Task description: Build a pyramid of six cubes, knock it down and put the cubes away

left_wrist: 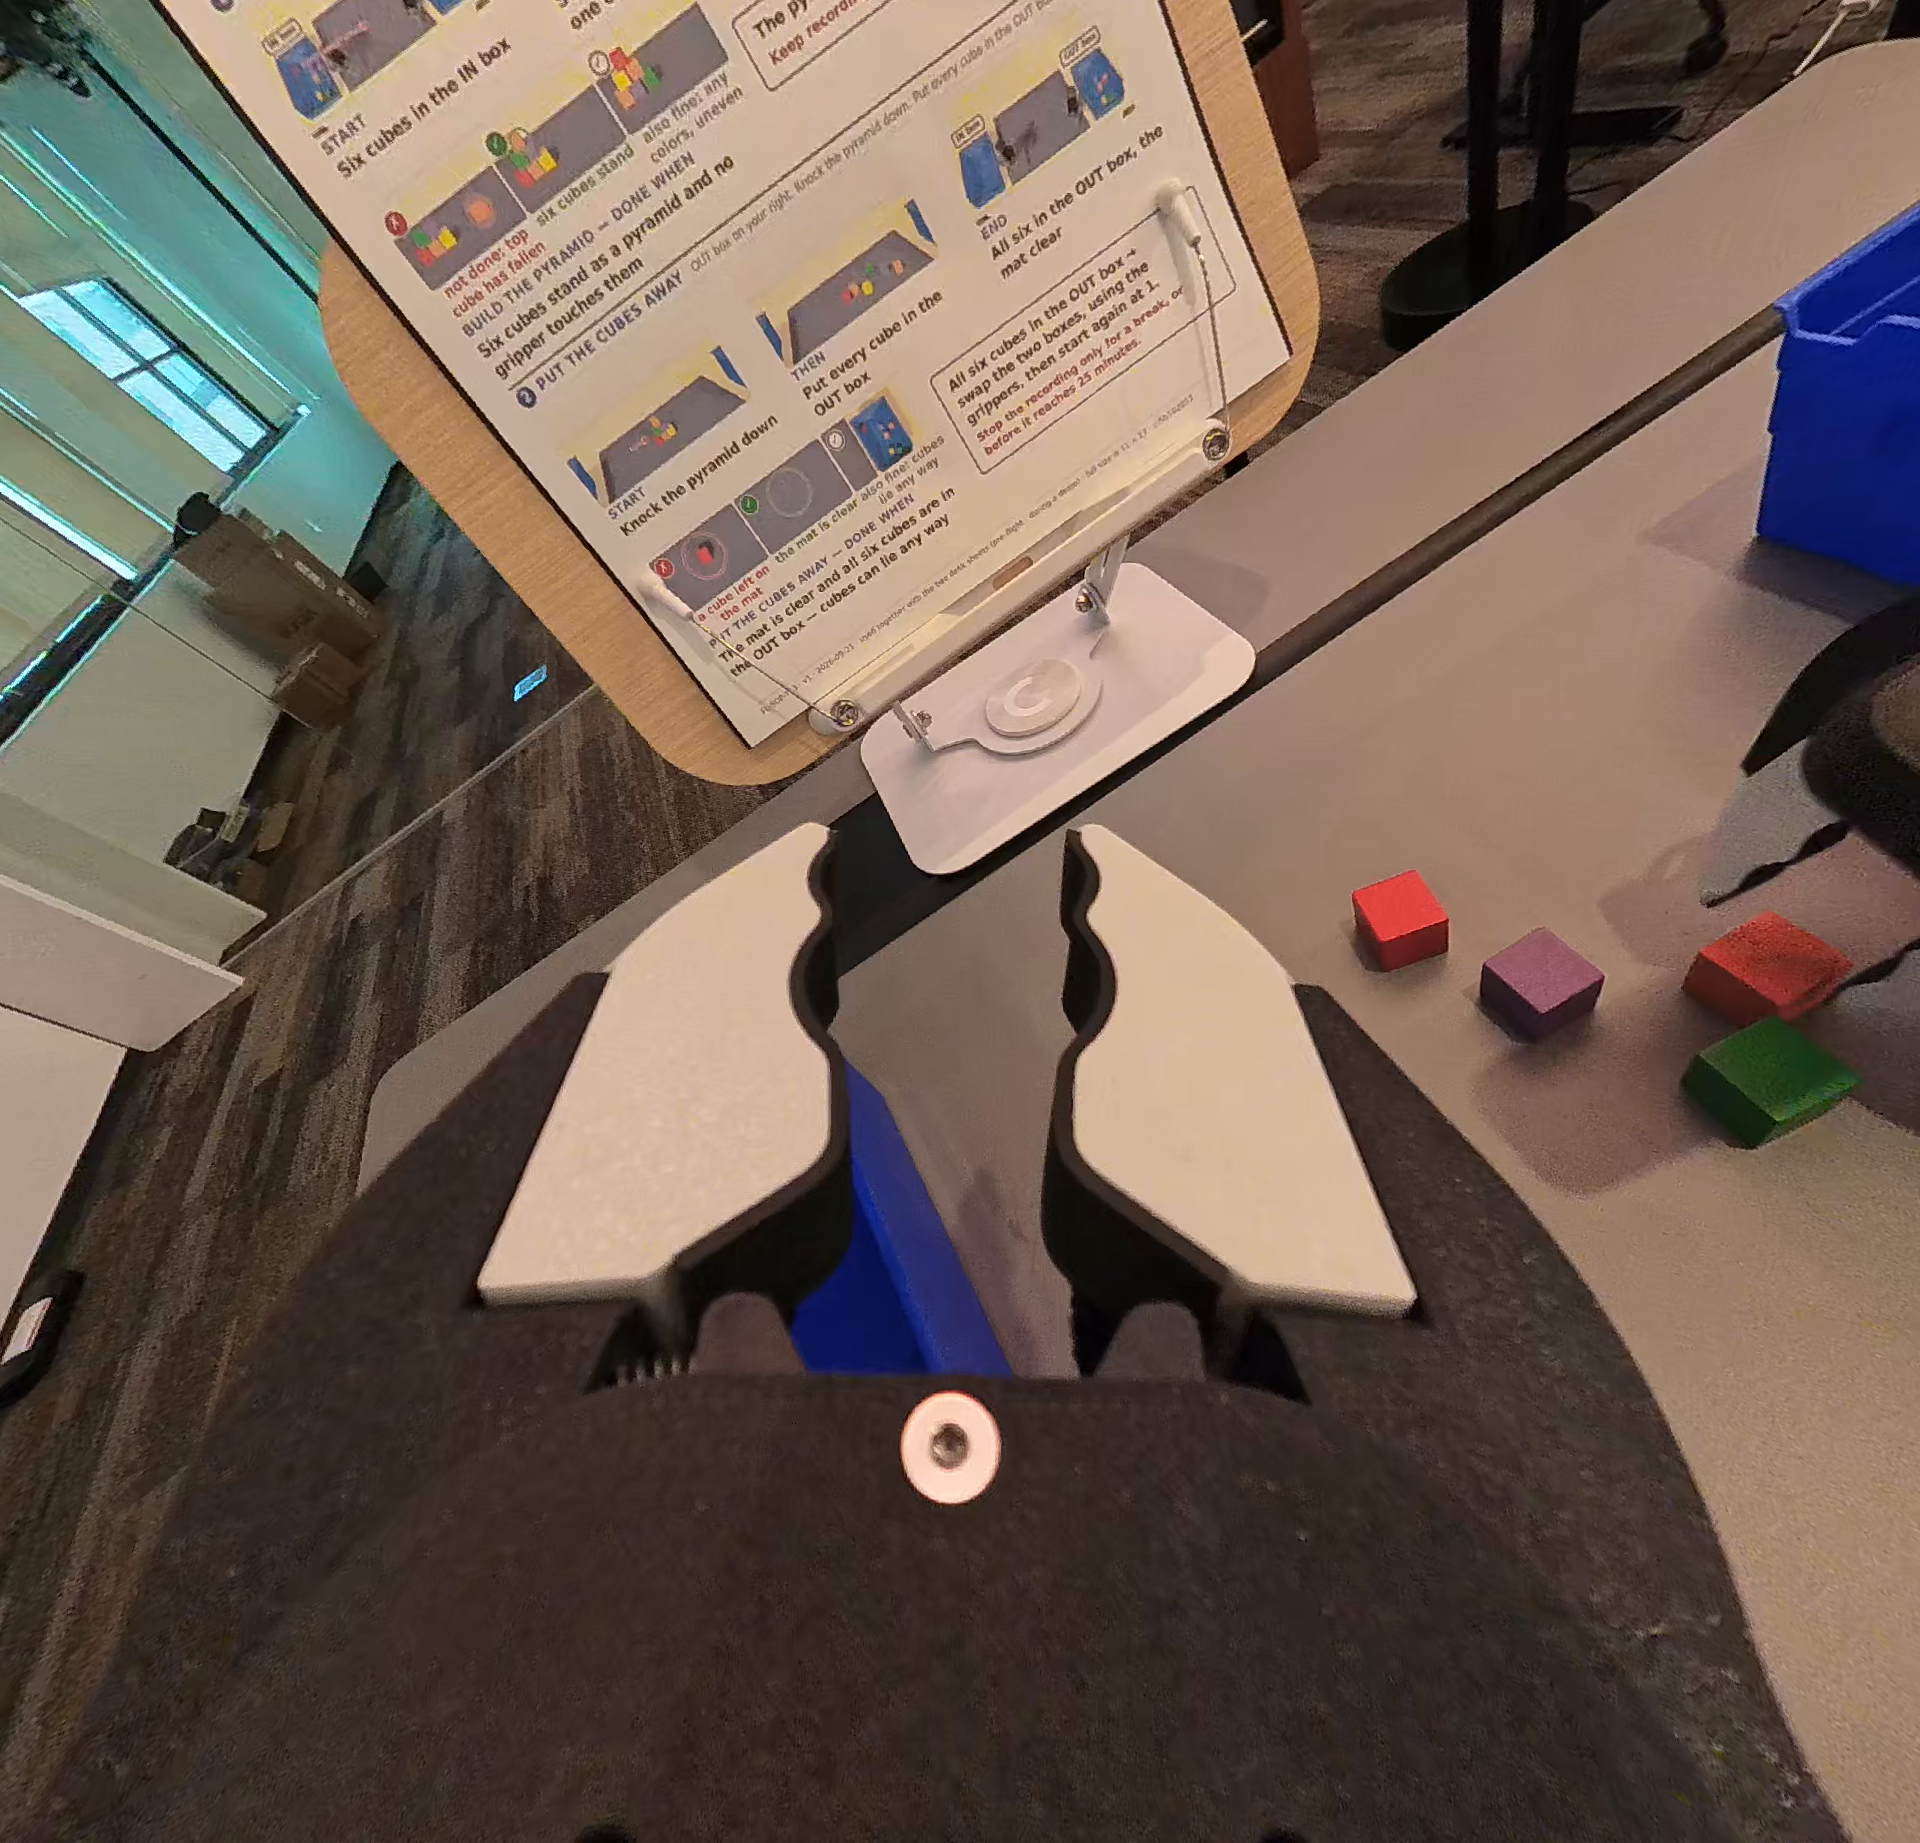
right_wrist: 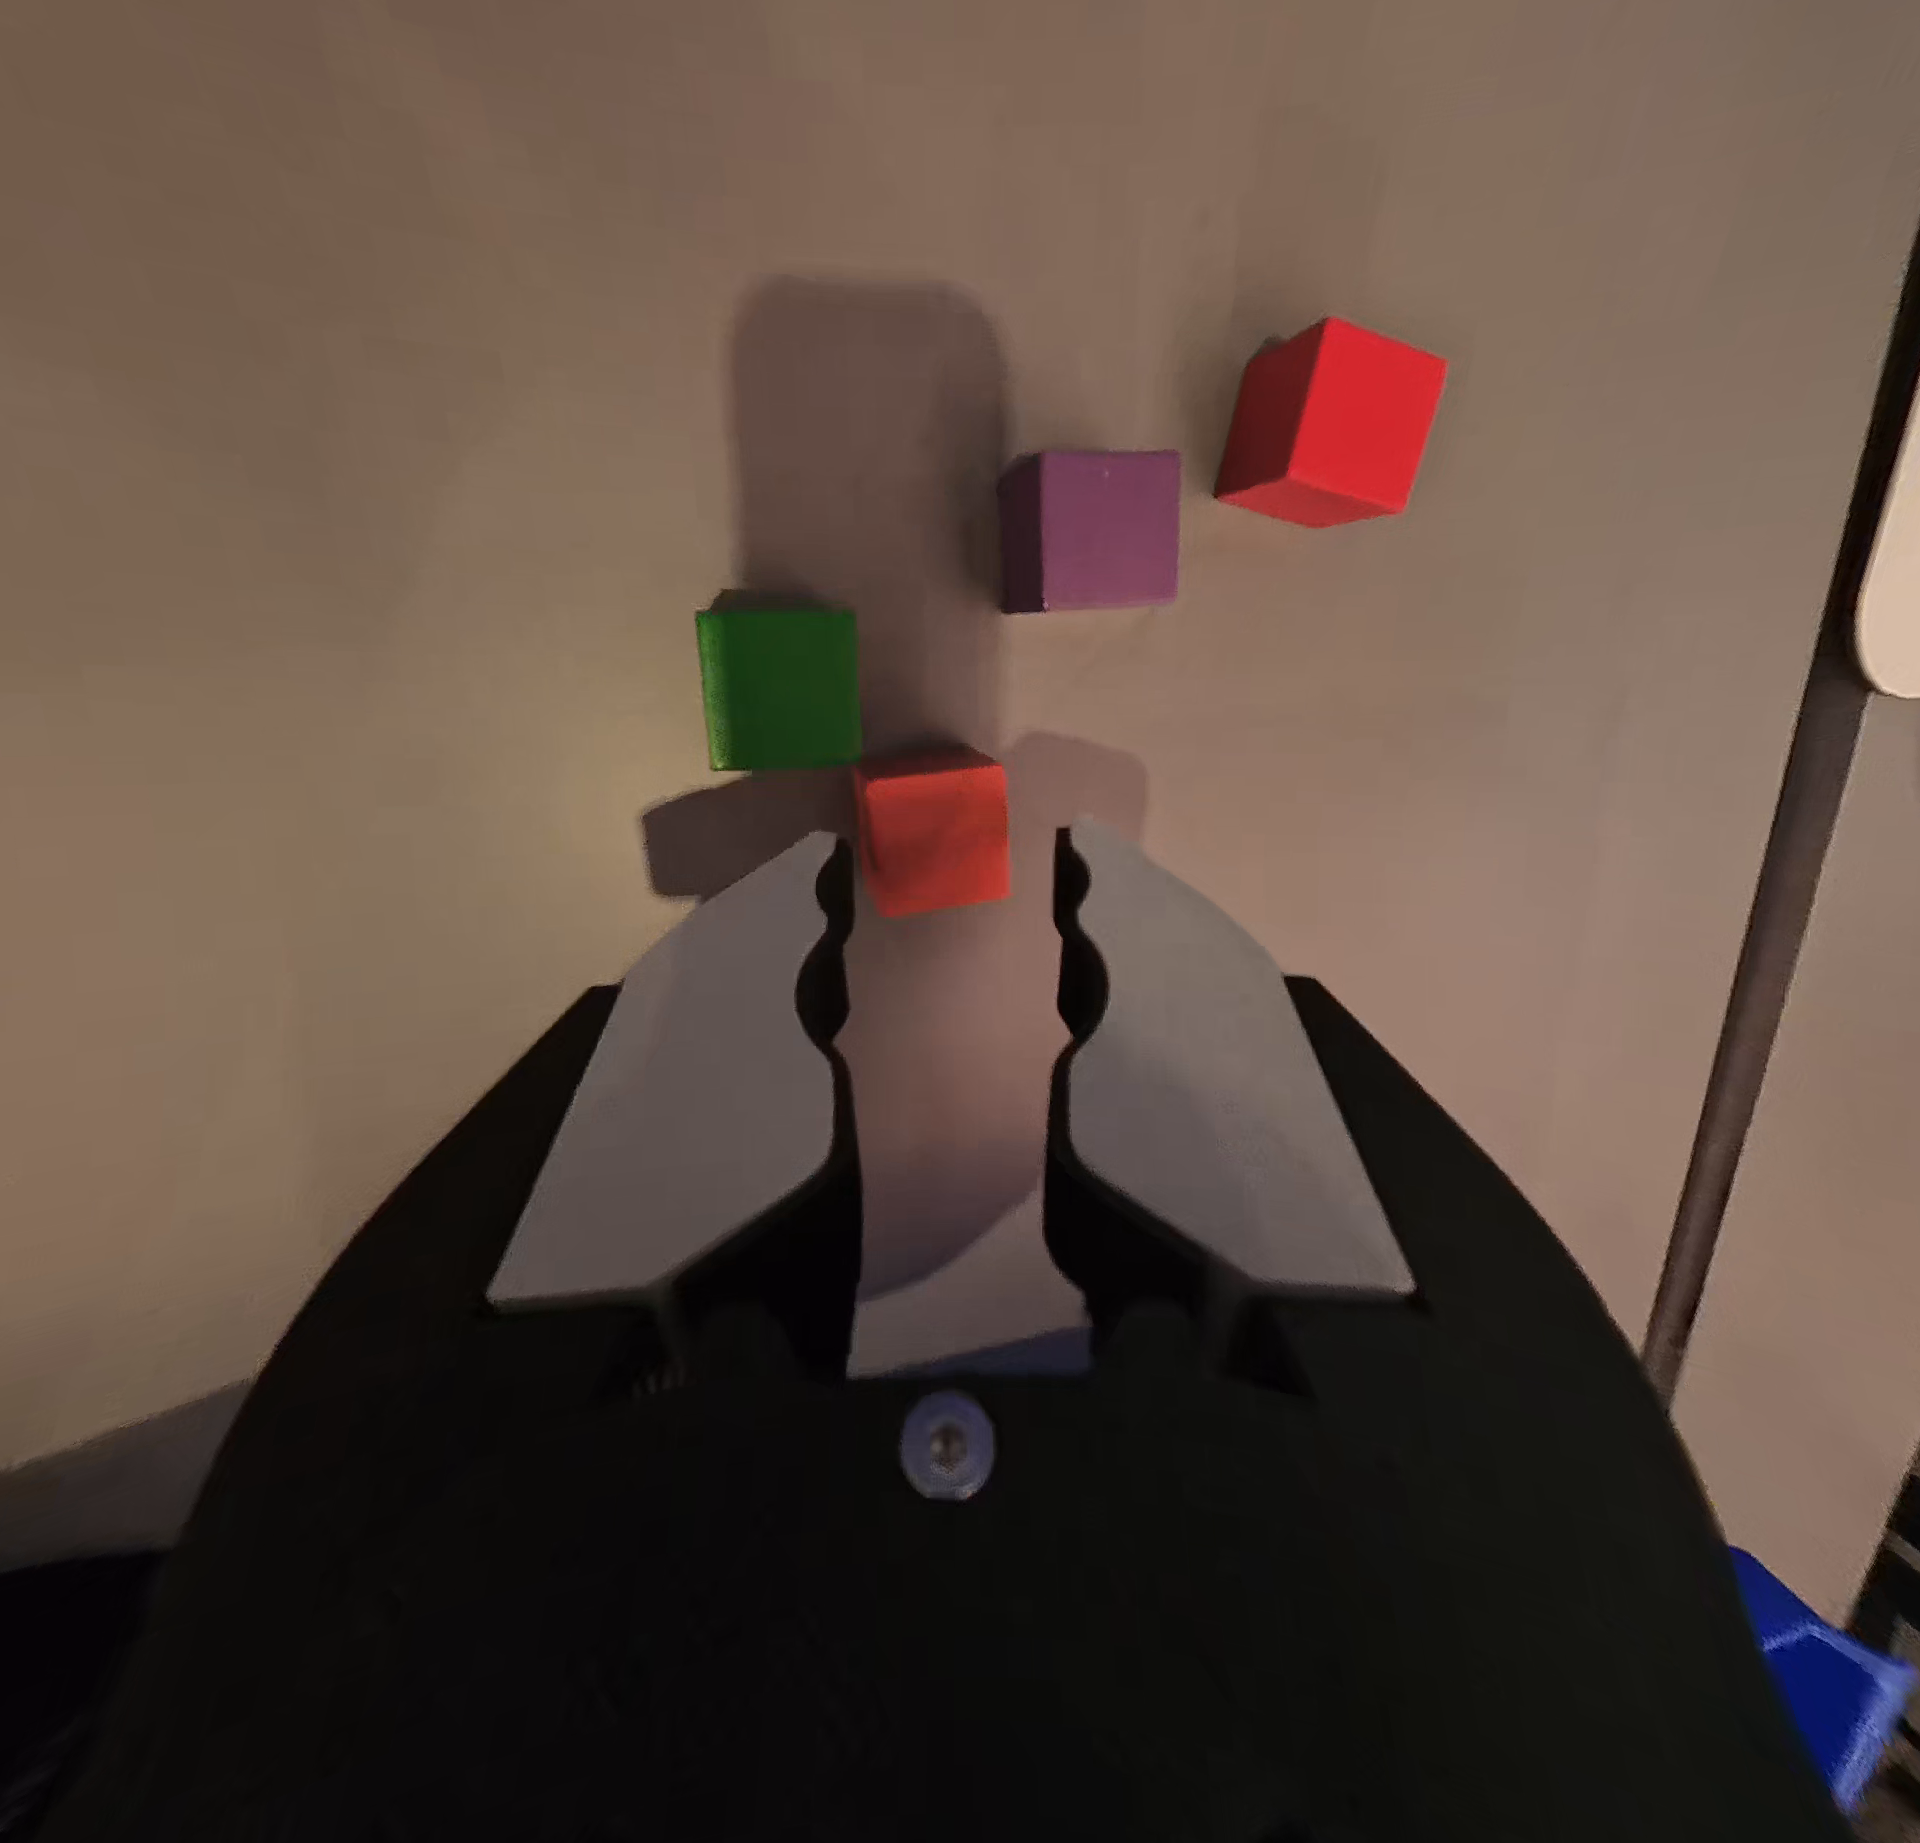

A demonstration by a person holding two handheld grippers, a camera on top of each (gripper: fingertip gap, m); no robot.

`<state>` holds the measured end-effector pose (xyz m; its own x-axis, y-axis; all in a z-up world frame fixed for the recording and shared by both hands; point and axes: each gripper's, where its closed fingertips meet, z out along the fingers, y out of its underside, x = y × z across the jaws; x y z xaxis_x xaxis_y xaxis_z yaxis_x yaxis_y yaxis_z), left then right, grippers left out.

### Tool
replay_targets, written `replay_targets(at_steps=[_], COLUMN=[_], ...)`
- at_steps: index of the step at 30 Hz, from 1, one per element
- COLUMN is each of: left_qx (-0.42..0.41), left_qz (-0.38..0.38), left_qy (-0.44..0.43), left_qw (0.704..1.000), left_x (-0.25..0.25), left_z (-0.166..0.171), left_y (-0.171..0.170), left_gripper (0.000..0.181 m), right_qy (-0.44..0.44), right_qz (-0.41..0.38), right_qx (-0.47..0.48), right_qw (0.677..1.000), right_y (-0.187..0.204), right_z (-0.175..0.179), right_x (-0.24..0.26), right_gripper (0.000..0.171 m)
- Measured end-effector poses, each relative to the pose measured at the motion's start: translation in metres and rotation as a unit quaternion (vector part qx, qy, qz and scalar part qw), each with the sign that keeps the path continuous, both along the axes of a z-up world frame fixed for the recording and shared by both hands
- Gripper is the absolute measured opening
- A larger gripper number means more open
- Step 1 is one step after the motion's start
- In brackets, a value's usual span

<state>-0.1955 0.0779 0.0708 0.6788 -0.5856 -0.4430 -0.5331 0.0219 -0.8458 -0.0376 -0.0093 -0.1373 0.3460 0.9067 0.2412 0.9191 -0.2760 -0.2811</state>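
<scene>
Hovering parted and empty, right tongs [right_wrist: 951, 837] face the orange-red cube [right_wrist: 935, 829]; left tongs [left_wrist: 945, 837] gape empty; four cubes lie scattered, unstacked.

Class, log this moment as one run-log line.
cubes on mat: four, unstacked | right gripper: open above orange-red cube | left gripper: open, empty
</scene>
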Motion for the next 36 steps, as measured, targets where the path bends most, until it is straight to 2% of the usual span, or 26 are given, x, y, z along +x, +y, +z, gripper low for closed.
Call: replay_targets(at_steps=[4,5,7,9,12,14,16,19,23,25,32,36], left_qx=[-0.001,-0.001,0.0,0.006,0.011,0.011,0.009,0.005,0.002,0.0,-0.005,-0.006], left_qz=[-0.002,-0.003,-0.001,0.006,0.005,0.003,0.003,0.001,-0.002,-0.002,0.0,-0.001], left_qy=[0.009,0.014,0.025,0.03,0.025,0.021,0.023,0.028,0.037,0.043,0.051,0.058], left_qw=[1.0,1.0,1.0,1.0,1.0,1.0,1.0,1.0,0.999,0.999,0.999,0.998], left_x=[0.003,0.003,0.003,0.001,0.001,0.001,0.001,0.003,0.006,0.007,0.008,0.01], left_z=[-0.003,-0.005,-0.007,-0.007,-0.003,-0.001,-0.002,-0.005,-0.01,-0.012,-0.018,-0.021], left_y=[0.0,0.0,0.001,0.002,0.0,-0.001,-0.001,-0.002,-0.003,-0.002,0.0,-0.001], left_gripper=[0.04,0.04,0.04,0.04,0.04,0.04,0.04,0.04,0.04,0.04,0.04,0.04], right_qy=[-0.021,-0.033,-0.018,0.011,0.111,0.151,0.139,0.118,0.105,0.082,0.068,0.067], right_qz=[0.004,0.012,0.033,0.023,-0.033,-0.112,-0.218,-0.344,-0.361,-0.354,-0.349,-0.365], right_qx=[-0.015,-0.009,0.018,0.067,0.196,0.273,0.312,0.246,0.093,0.034,-0.028,-0.026], right_qw=[1.0,0.999,0.999,0.997,0.974,0.943,0.914,0.898,0.922,0.931,0.934,0.928], right_y=[-0.002,-0.001,-0.001,0.001,-0.002,-0.008,-0.013,-0.019,-0.014,-0.015,-0.009,-0.004], right_z=[-0.013,-0.014,0.001,0.04,0.139,0.188,0.205,0.167,0.071,0.036,-0.004,-0.01], right_x=[0.0,0.0,-0.007,-0.007,0.015,0.06,0.124,0.201,0.227,0.227,0.219,0.223], right_gripper=[0.039,0.031,0.029,0.029,0.028,0.028,0.028,0.028,0.028,0.029,0.03,0.033])
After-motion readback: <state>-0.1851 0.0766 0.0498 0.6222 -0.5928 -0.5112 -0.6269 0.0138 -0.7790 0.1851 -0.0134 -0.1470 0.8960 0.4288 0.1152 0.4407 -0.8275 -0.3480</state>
